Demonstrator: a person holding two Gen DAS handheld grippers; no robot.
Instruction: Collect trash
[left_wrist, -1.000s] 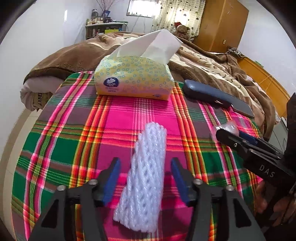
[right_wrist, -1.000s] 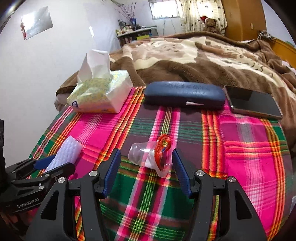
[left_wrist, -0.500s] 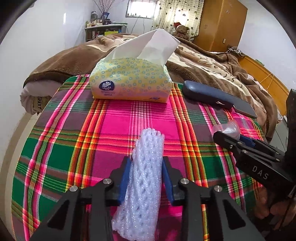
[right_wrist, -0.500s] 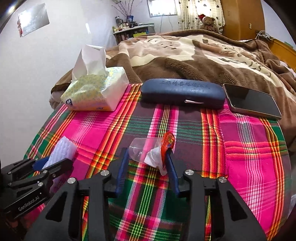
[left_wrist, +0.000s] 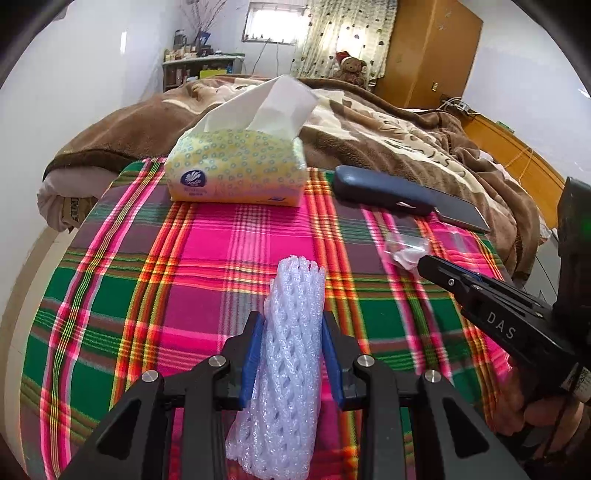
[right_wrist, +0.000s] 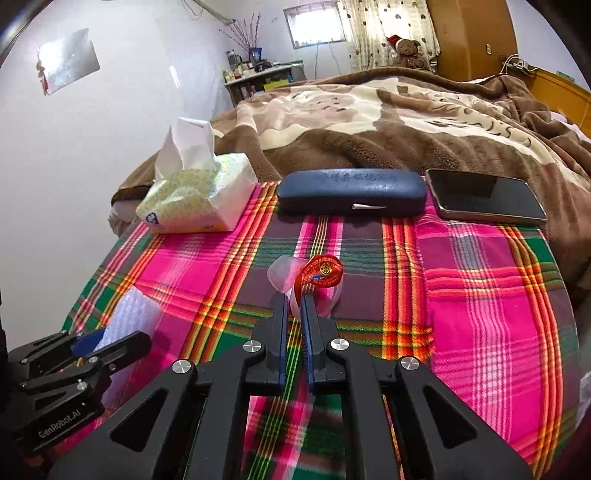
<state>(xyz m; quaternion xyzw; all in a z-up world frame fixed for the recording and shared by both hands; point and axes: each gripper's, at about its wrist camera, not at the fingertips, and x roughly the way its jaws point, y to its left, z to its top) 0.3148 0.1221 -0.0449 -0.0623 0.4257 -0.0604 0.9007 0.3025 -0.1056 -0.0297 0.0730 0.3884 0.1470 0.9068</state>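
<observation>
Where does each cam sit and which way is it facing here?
Left wrist: sits behind the left tool, facing down the bed; sees its fingers clamped on white foam netting, the right tool and a hand at right.
Right wrist: sits behind the right tool, same heading; sees it pinching a clear wrapper with red ribbon, the left tool at lower left.
Shared: tissue pack, blue glasses case, phone, plaid cloth.
</observation>
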